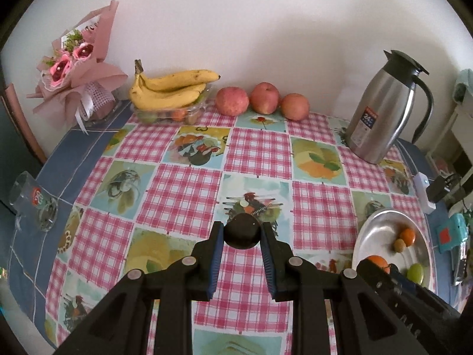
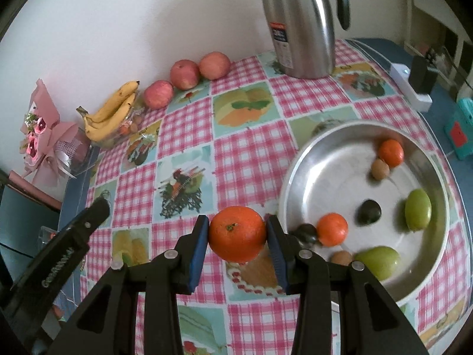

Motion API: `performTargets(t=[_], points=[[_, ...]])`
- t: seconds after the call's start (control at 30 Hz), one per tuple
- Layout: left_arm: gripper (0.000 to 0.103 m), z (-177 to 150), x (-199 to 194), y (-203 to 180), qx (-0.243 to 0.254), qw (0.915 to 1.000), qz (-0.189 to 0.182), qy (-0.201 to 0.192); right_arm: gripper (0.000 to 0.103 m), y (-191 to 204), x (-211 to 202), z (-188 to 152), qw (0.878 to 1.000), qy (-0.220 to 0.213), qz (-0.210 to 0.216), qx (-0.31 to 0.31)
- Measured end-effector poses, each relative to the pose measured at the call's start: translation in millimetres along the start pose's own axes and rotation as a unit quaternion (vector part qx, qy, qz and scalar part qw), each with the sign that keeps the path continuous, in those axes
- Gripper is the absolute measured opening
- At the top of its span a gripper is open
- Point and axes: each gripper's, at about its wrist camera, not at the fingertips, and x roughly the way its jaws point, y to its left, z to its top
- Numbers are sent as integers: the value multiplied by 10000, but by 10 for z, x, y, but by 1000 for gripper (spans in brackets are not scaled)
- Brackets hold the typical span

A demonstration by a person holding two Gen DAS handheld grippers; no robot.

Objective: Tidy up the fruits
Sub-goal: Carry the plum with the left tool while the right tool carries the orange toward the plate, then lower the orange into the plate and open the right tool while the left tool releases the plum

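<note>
My left gripper is shut on a small dark round fruit, held above the checked tablecloth. My right gripper is shut on an orange, just left of the metal bowl. In the bowl lie two small oranges, two green fruits, dark fruits and brown ones. In the left wrist view the bowl sits at the right, with the right gripper's arm over its near edge. The left gripper's finger shows at the left of the right wrist view.
Three apples and a banana bunch on a clear tray stand along the back wall. A steel jug is at back right, a pink bouquet at back left, a glass at the left edge.
</note>
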Motion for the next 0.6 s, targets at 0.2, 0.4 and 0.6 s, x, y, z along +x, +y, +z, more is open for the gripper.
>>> performTargets(t=[0.2,0.4,0.6], points=[[27,-172,-8,-156,242,9996,67,92,41,-274,-26,-11,9993,44,-151,347],[27,-235,14,-387,425,9985,-297,202,41,-629,0,18,9960,169,-276,832],[27,-313,106,-750,742,9927,-823,485,41,-936,-71,50,9918,97,-392,1216]])
